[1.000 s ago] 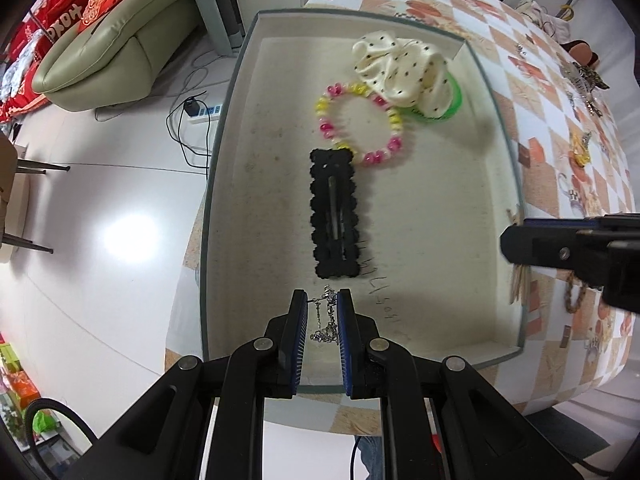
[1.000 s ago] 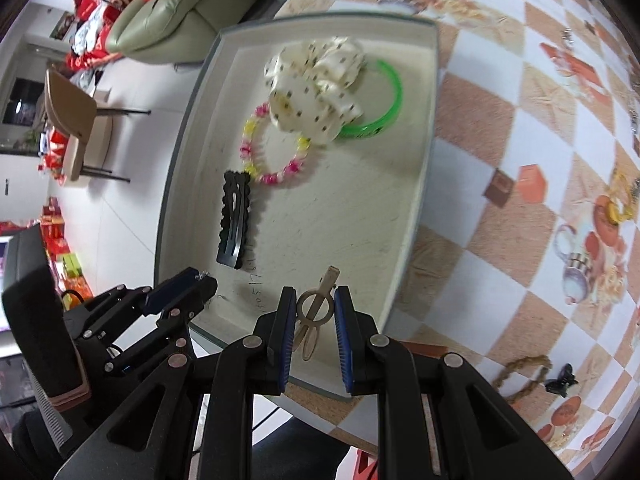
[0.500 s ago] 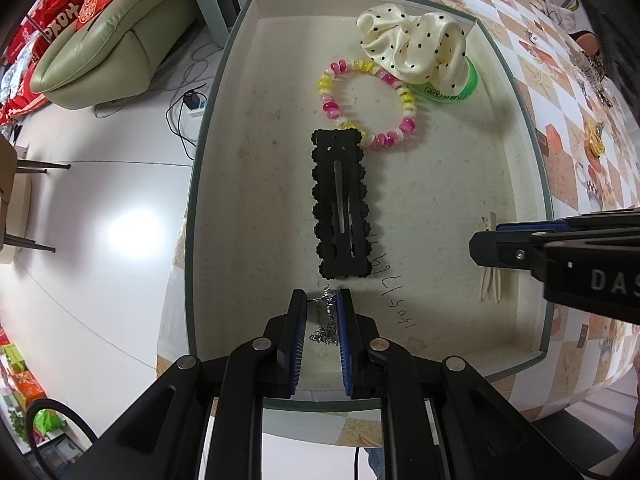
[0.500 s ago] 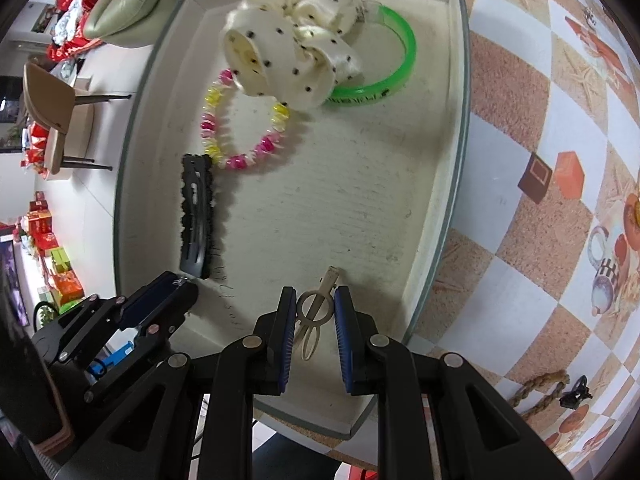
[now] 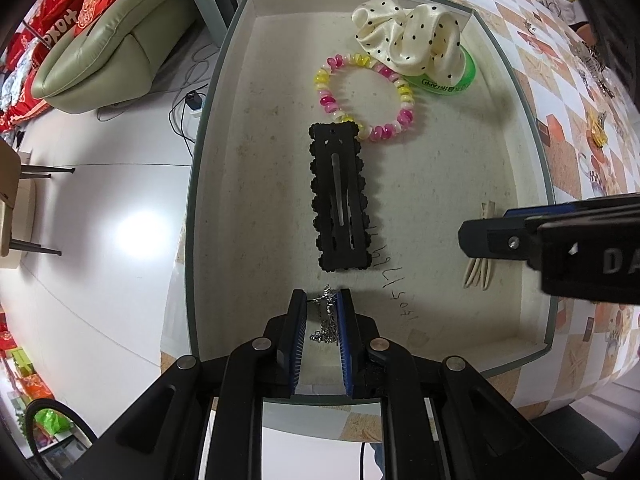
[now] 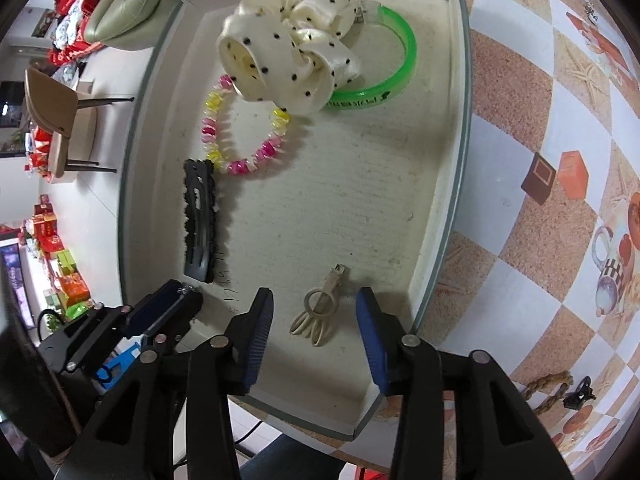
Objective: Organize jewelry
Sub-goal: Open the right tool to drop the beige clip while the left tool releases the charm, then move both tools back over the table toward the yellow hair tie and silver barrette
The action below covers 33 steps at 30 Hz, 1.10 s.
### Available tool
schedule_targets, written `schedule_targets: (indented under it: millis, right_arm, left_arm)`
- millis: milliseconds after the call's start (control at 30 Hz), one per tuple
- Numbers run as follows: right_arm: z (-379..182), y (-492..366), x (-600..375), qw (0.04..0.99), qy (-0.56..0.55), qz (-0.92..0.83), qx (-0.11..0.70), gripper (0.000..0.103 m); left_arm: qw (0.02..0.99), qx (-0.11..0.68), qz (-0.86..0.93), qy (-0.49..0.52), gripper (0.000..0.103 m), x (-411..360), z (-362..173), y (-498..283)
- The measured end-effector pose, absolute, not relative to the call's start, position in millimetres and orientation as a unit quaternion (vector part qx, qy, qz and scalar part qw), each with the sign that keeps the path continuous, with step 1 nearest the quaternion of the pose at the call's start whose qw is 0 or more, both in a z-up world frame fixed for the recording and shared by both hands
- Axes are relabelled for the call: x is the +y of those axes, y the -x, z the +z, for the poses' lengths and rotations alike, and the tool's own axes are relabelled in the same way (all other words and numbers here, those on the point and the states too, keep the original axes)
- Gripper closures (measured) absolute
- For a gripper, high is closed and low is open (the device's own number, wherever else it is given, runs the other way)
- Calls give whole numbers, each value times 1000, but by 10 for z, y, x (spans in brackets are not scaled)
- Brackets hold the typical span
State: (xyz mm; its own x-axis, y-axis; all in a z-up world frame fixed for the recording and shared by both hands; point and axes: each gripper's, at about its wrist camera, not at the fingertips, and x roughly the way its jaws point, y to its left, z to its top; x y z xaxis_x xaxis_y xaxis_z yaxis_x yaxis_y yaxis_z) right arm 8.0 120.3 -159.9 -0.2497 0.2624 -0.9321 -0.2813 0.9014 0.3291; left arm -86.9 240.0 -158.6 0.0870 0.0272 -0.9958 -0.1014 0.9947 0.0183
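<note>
Nearest in the right wrist view, the right gripper has its fingers spreading apart, with the beige hair clip lying on the tray floor between them and touched by neither pad. That clip looks just set down near the tray's near right corner, so this drop seems finished. In the left wrist view the left gripper points down over the near edge of the tray, its fingers nearly together and pinching a small silver chain that dangles between the pads. My read is that the step in hand is placing pieces into the tray, and the chain is the one not yet released. The next move likely calls for letting the left fingers part over bare tray floor, clear of the black hair clip just beyond. Farther on lie the pink and yellow bead bracelet, then the dotted cream scrunchie resting on the green bangle. Loose trinkets remain on the checkered worktop outside the tray
</note>
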Motion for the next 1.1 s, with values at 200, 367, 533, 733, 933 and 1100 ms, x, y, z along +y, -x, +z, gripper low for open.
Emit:
schedule_targets:
  millis: [200,367,533,733,933,1100]
  right_arm:
    - [-1301,-142,1069,632,-26,229,740,51]
    - [-987,-181,921,654,-40,236,717,42]
    - [-811,-196,668,669,-51,227,705,35]
    - [-731,-170,232,681,-79,198,701,26]
    - [-754,-102,-214,684,-108,160,703,24]
    - [-803,-65,-607,688,-135,121,703,23]
  left_arm:
    - [738,672,50,23,83,2359,-1530,853]
    - [739,671,54,35,83,2340,-1431,823]
    - [740,670,50,28,83,2316,-1346,784]
    - [736,675,50,10,83,2221,-1298,704]
    - [741,669,56,-16,0,2016,-1207,621]
    - [743,667,41,-37,0,1811,-1130,569]
